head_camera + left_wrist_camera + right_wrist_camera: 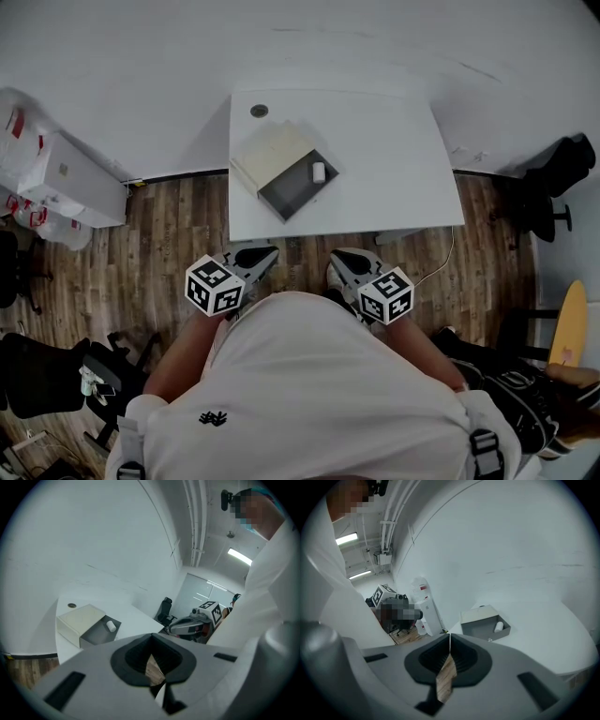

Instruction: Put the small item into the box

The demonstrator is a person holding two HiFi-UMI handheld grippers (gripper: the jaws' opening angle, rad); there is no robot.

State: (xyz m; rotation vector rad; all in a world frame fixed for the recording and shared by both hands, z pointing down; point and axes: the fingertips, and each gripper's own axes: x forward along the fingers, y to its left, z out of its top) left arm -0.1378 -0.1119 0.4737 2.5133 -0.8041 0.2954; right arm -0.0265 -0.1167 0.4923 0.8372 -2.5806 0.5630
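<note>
A box lies on the white table, its cream lid slid back from a grey open tray. The small white item rests inside the tray, near its right end. It shows in both gripper views as a short white roll in the box. My left gripper and right gripper hang close to my body, short of the table's front edge. Both are shut with nothing between the jaws. The left gripper view shows the right gripper beside it.
A round cable hole sits at the table's back left. White cabinets stand on the wood floor at the left, a dark office chair at the right. A cable trails below the table's front right corner.
</note>
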